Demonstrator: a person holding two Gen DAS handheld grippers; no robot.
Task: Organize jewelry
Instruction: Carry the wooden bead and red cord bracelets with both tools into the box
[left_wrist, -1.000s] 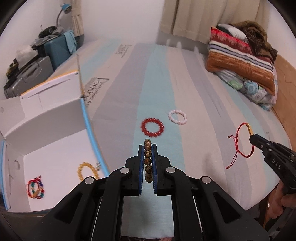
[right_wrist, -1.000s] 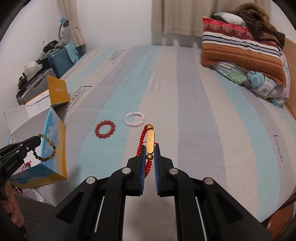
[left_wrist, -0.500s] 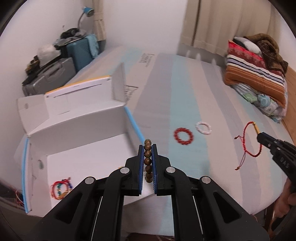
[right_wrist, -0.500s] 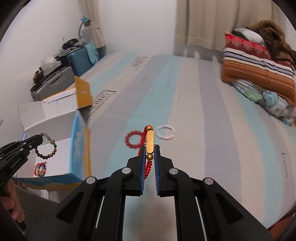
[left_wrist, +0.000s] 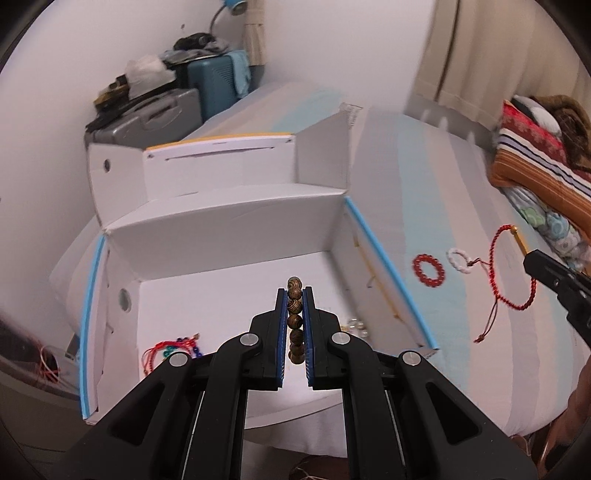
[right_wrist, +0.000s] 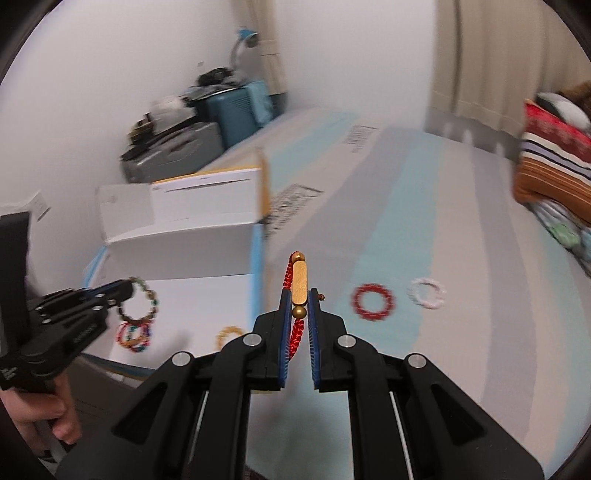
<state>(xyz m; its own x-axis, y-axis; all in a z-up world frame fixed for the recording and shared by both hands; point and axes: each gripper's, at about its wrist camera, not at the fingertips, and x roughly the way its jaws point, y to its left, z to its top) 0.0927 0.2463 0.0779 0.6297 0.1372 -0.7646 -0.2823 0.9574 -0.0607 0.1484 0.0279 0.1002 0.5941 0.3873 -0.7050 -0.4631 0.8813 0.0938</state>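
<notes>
The left gripper (left_wrist: 294, 295) pinches a wooden bead bracelet (left_wrist: 295, 302) above the open white box (left_wrist: 229, 210), positioned for release. The right gripper (right_wrist: 300, 299) clamps a red cord bracelet (right_wrist: 298, 284) near 2 bracelets remaining on the bed (right_wrist: 461, 258).

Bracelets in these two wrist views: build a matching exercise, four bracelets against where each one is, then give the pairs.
1. wooden bead bracelet
2. red cord bracelet
3. red bead bracelet
4. yellow bead bracelet

A. lying on the striped bed
B. clamped in the left gripper
C. lying inside the white box
D. clamped in the right gripper

Pairs: 1-B, 2-D, 3-A, 4-C
</notes>
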